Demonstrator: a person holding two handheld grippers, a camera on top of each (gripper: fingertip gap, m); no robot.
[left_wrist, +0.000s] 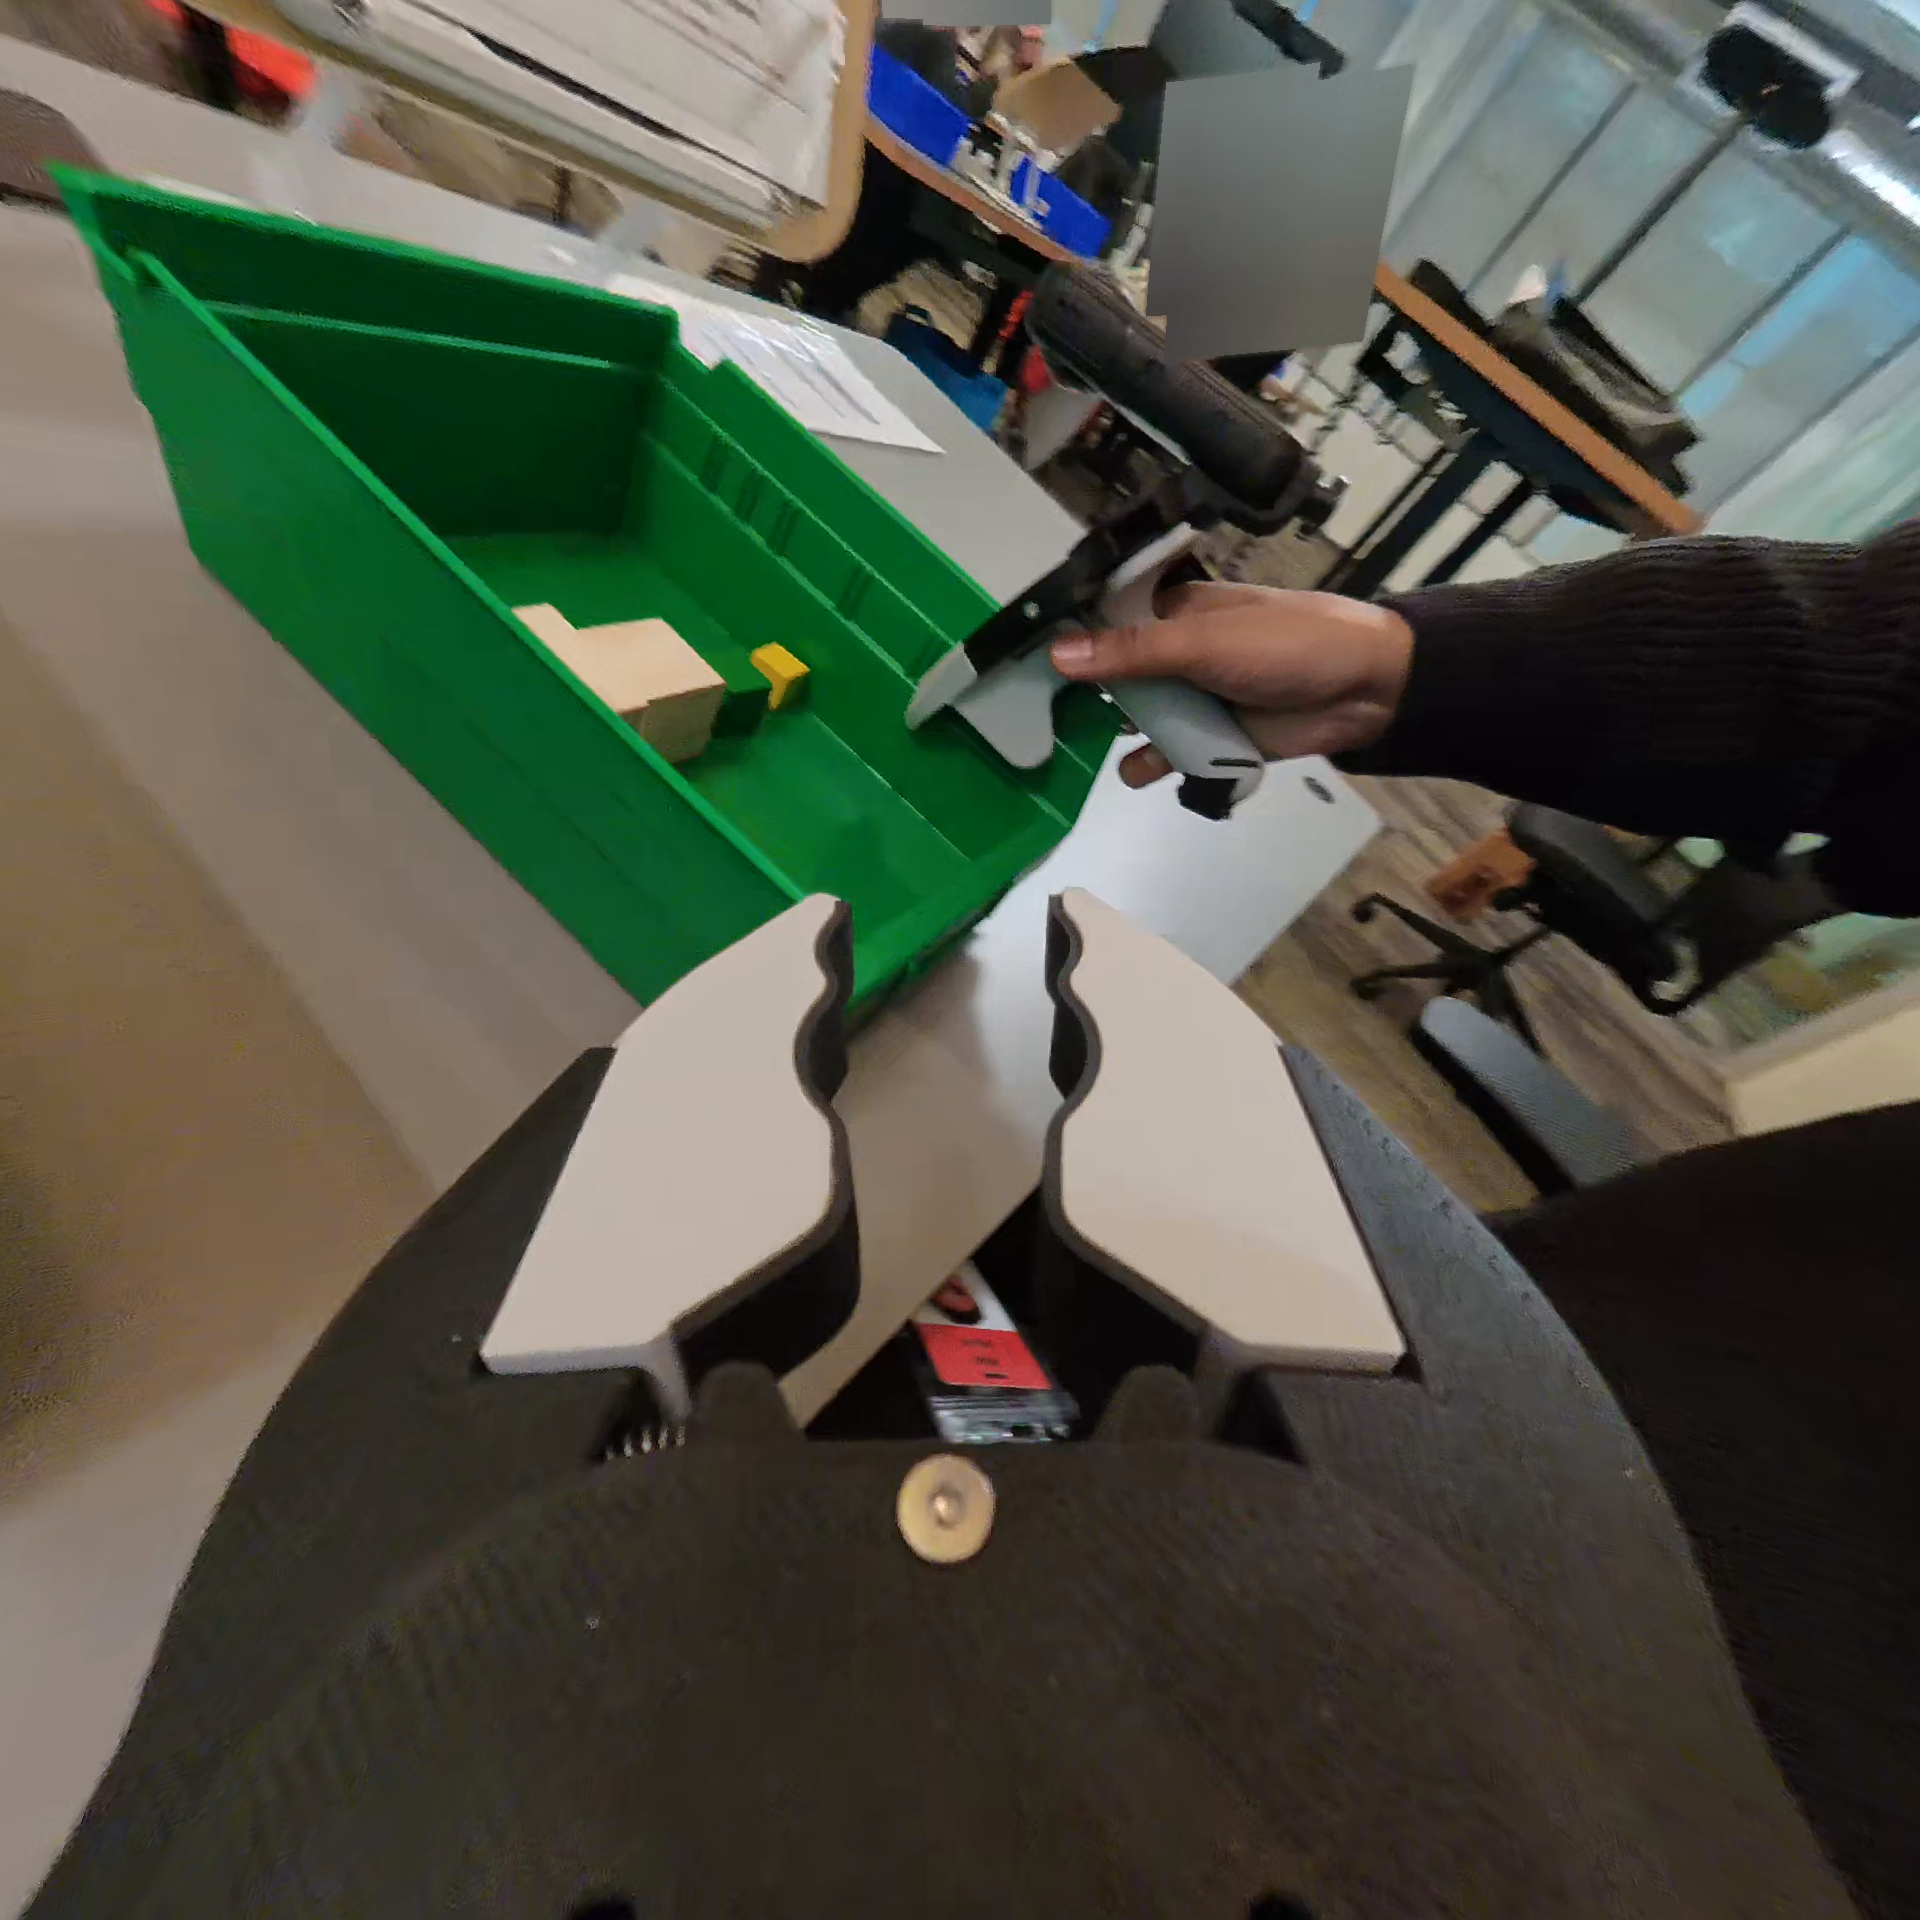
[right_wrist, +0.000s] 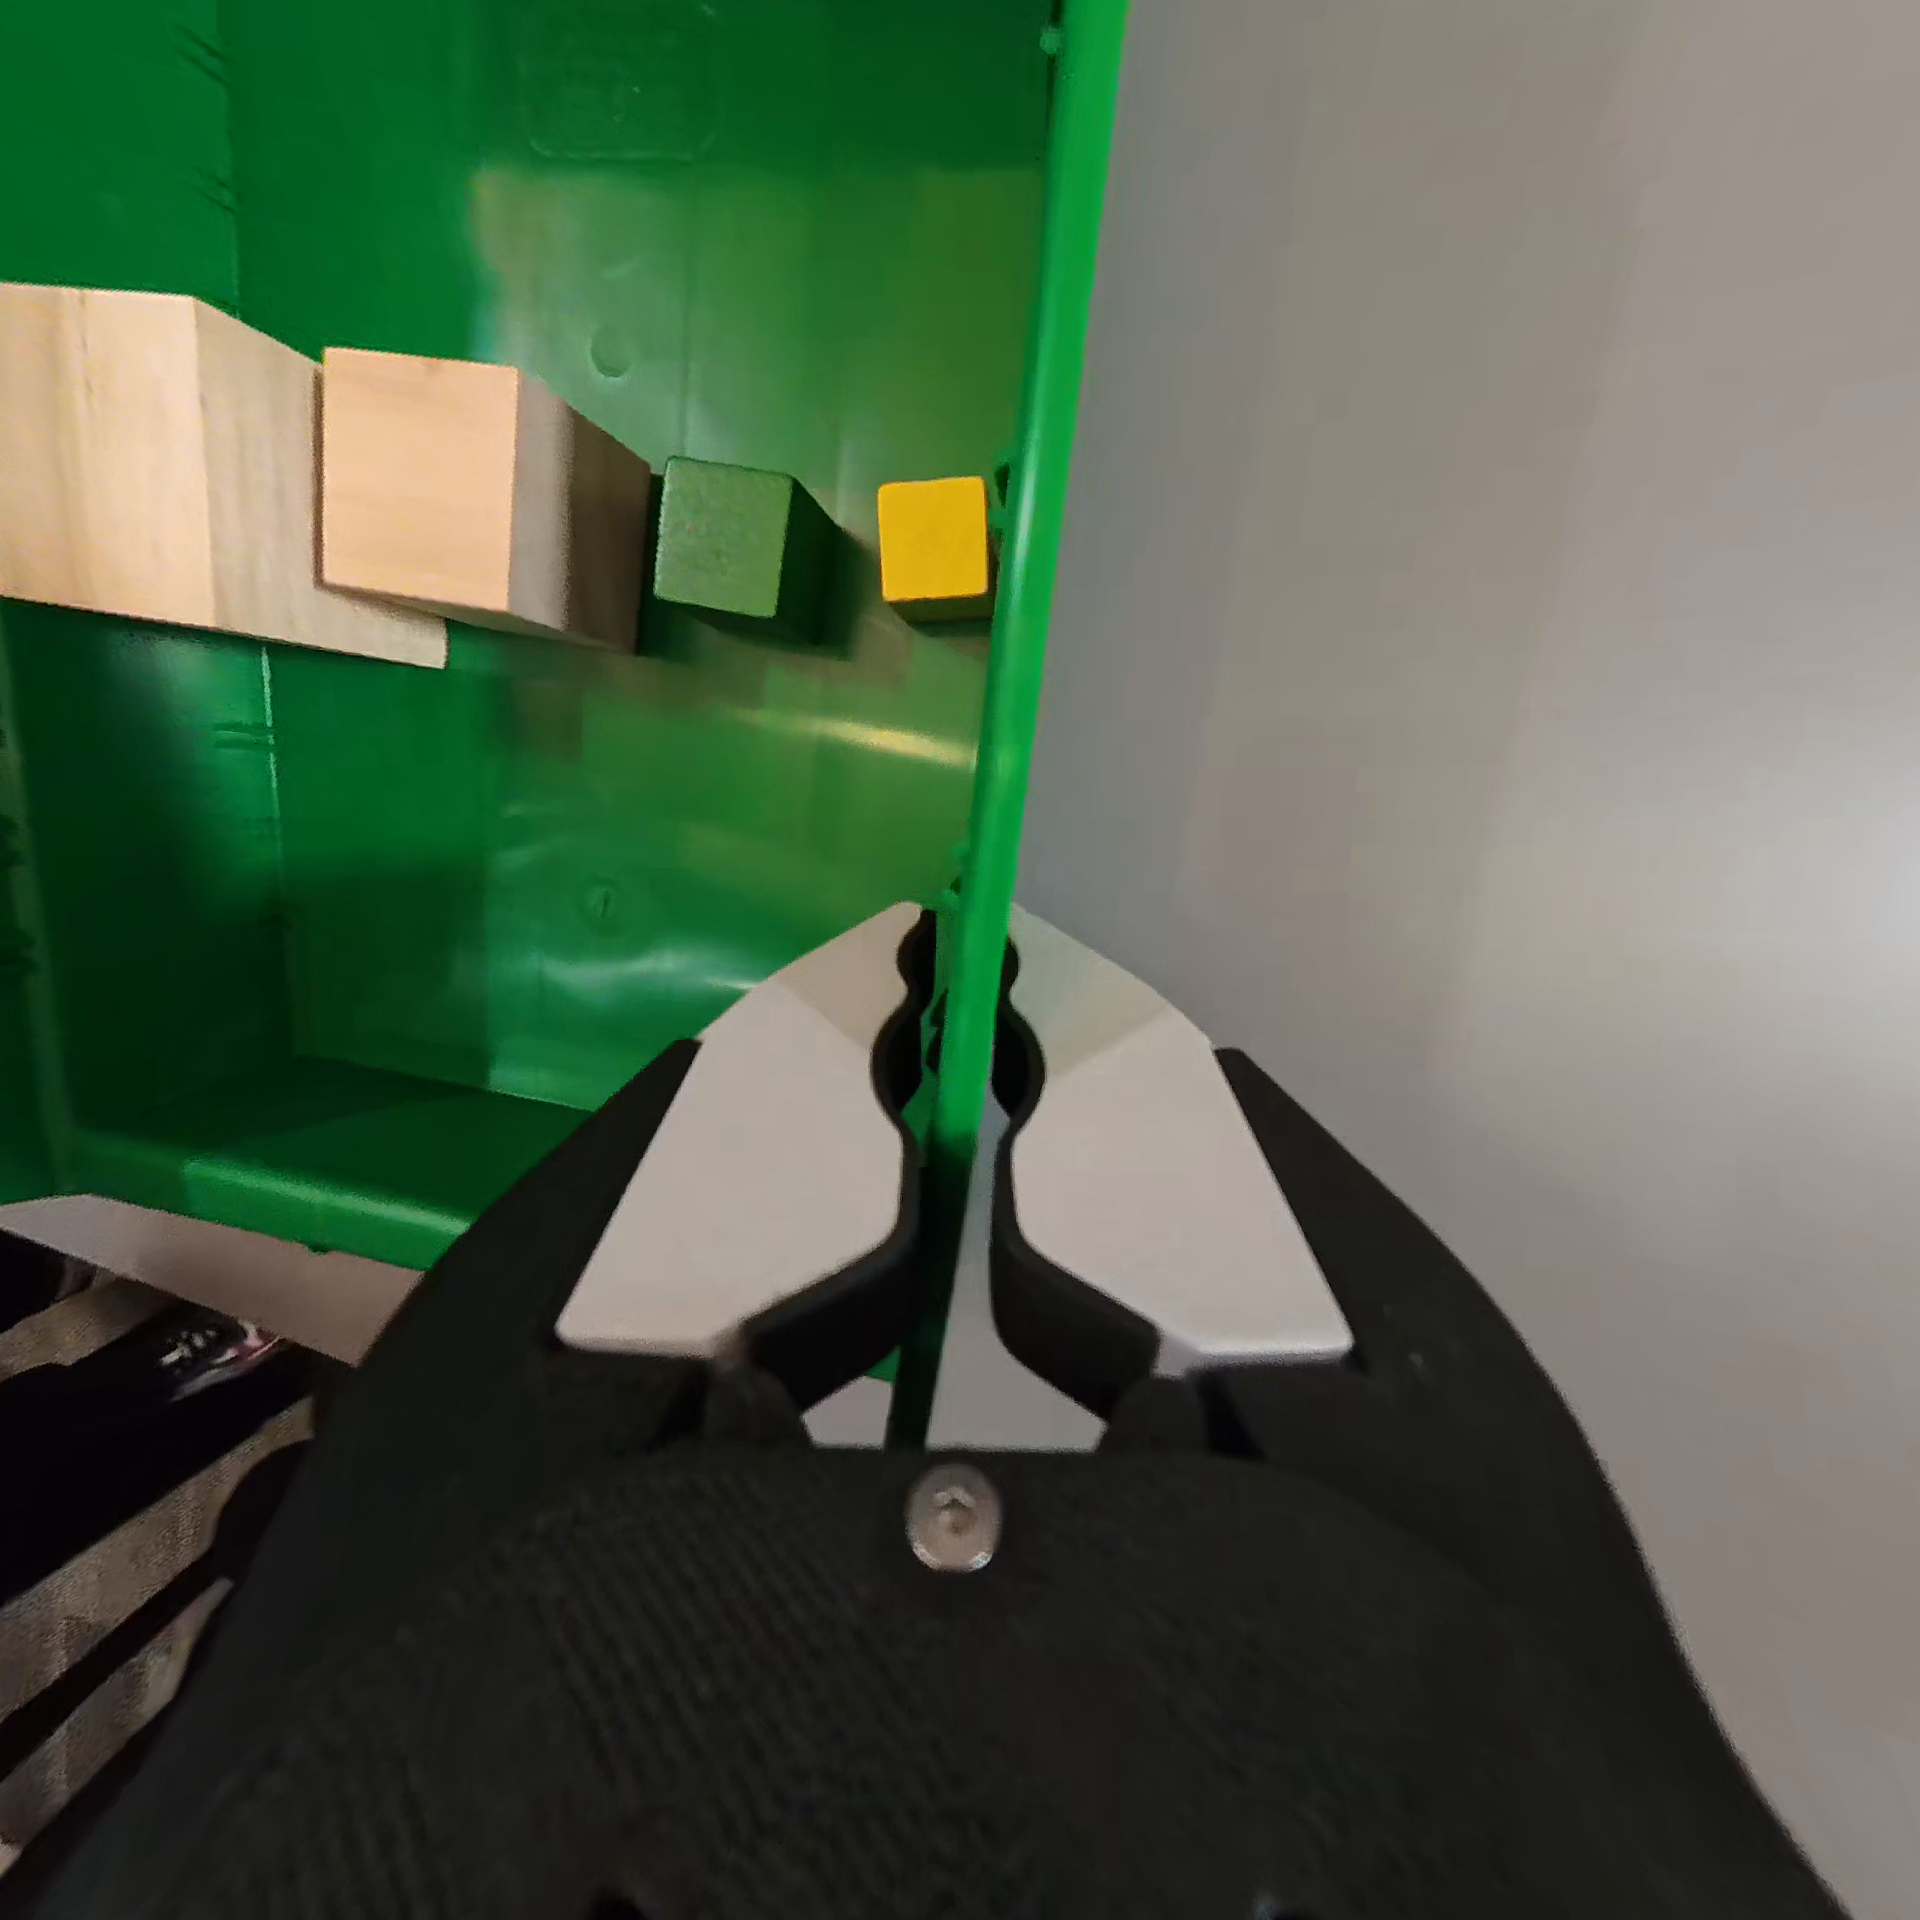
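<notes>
1. Desk (left_wrist: 229, 852): pale, fills the left of the left wrist view; a sheet of paper (left_wrist: 821, 384) lies on it past the bin.
2. Bin (left_wrist: 416, 468): green, open-topped, on the desk, upper left to centre of that view. Whether it sits flat or is tipped, you cannot tell.
3. Your right gripper (right_wrist: 961, 997): clamped on the bin's thin side wall, one finger inside, one outside, centre of the right wrist view. Your hand (left_wrist: 1247, 665) holds its grip at centre right of the left view.
4. Your left gripper (left_wrist: 951, 935): fingers apart, nothing between them, over the desk just beside the bin's near corner.
5. Big wood block (right_wrist: 104, 447): on the bin floor, far left of the right view.
6. Small wood block (right_wrist: 426, 478): touching the big one, to its right.
7. Green cube (right_wrist: 722, 540): just beside the small wood block.
8. Yellow cube (right_wrist: 932, 538): apart from the green cube, close against the clamped wall.
</notes>
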